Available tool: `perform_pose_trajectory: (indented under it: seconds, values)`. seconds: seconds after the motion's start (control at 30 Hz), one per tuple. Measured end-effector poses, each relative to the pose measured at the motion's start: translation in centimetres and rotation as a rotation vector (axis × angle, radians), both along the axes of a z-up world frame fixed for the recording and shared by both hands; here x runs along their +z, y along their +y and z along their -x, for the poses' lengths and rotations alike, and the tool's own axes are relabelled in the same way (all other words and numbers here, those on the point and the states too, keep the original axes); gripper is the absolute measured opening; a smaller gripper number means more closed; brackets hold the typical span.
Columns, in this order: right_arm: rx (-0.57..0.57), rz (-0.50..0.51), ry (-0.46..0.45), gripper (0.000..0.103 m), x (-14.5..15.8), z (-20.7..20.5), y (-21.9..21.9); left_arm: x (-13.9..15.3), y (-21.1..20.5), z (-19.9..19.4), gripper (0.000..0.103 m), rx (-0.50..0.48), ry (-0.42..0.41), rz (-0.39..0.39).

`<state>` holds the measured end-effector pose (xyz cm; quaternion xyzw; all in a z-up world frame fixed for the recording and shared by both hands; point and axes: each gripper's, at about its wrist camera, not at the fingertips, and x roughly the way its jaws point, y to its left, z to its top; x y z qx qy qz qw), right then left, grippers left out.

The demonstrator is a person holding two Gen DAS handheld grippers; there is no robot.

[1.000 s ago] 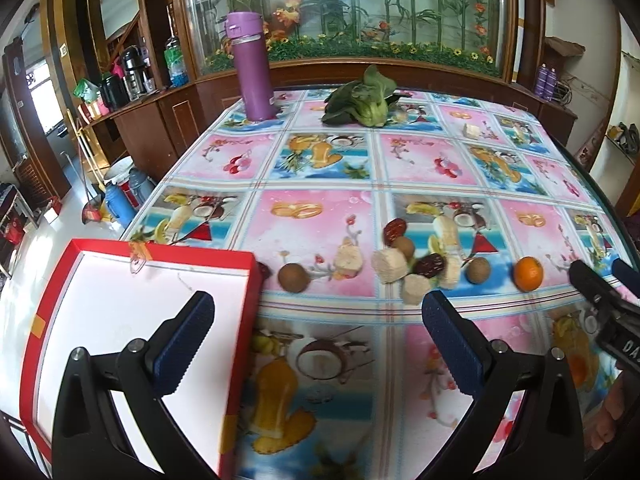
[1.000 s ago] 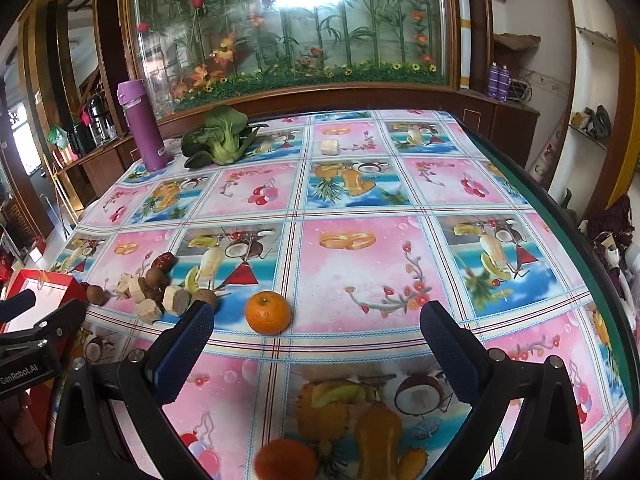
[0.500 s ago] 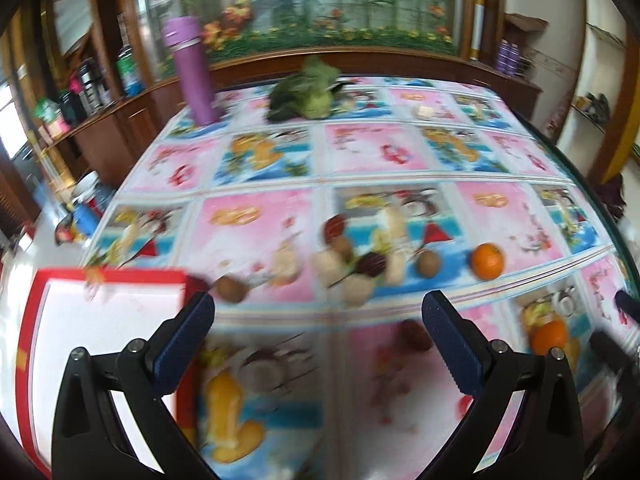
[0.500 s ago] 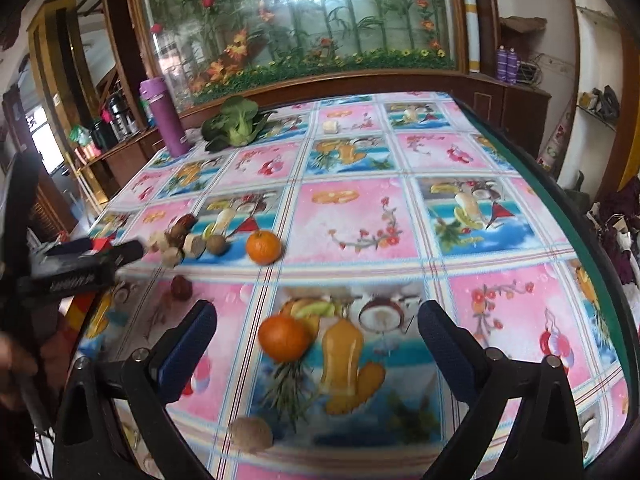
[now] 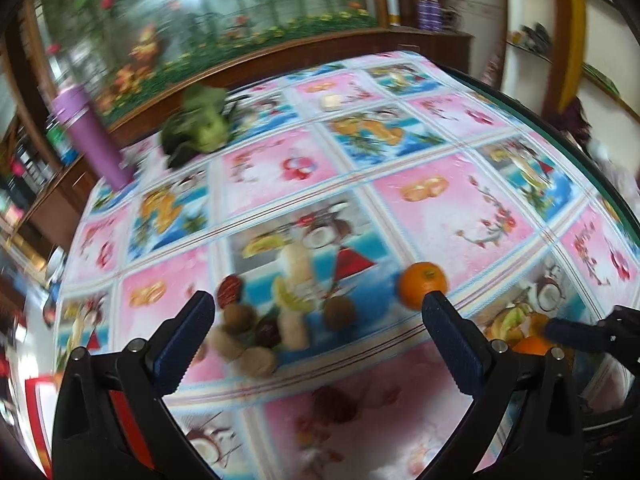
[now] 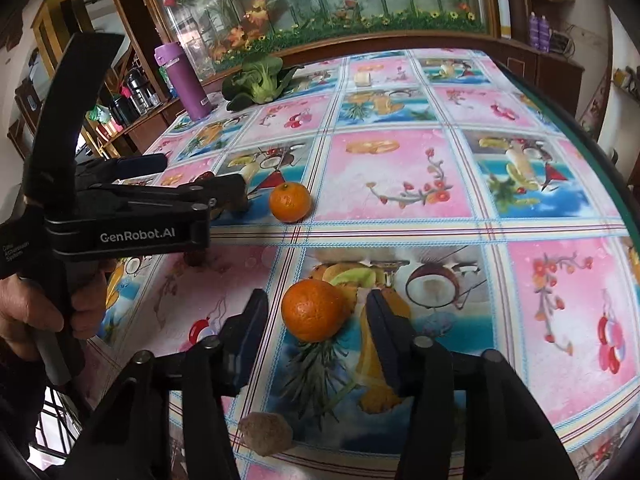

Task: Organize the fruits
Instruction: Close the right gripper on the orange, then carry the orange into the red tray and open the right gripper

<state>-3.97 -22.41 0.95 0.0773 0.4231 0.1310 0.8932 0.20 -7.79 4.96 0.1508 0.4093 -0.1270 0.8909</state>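
Right gripper [image 6: 316, 334]: my jaws stand part-open, one on each side of the near orange [image 6: 313, 309]. Neither pad touches the peel; a gap shows on both sides, narrower on the left one.
Near orange: sits on the worktop [image 6: 400, 168] over a printed pineapple panel, between my right jaws and slightly ahead of the pads. In the left wrist view it shows only as an orange sliver [image 5: 532, 346] behind the right gripper's dark tip.
Left gripper [image 5: 316, 340]: jaws spread wide, holding nothing. In the right wrist view its body [image 6: 132, 216] reaches in from the left, gripped by my left hand [image 6: 44, 312].
Far orange [image 5: 423, 290]: on the worktop, just ahead of my left gripper's right-hand pad; in the right wrist view [image 6: 289, 202] it lies well beyond the near orange, apart from it.
Fruit cluster [image 5: 264, 328]: brown round fruits, dark red ones and pale chunks, bunched on the worktop between and just ahead of my left jaws. The left view is blurred, so I cannot tell each kind.
Brown fruit [image 6: 266, 434]: alone on the worktop's near side, below and left of the near orange, beside my right gripper's left arm.
Red box [image 5: 120, 412]: only an edge visible behind my left gripper's left arm.
Background: purple flask [image 6: 184, 80] and leafy greens [image 6: 256, 80] at the worktop's far side.
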Motion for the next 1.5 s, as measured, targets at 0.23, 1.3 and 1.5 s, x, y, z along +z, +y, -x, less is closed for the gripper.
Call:
perform_pose_trajectory:
  seconds: [0.23,1.3,1.5]
  values:
    - [0.008,-0.026,0.029,0.037,-0.8,-0.2,0.0,-1.4,-3.1,-0.9,0.083,-0.142,0.076,0.020]
    - [0.102,0.013,-0.056,0.032,3.1,1.1,6.4,4.3,10.0,8.0,0.034,0.085,-0.027,0.211]
    - [0.226,-0.015,-0.096,0.032,4.2,2.4,12.7,5.2,20.6,13.9,0.034,0.323,-0.103,0.188]
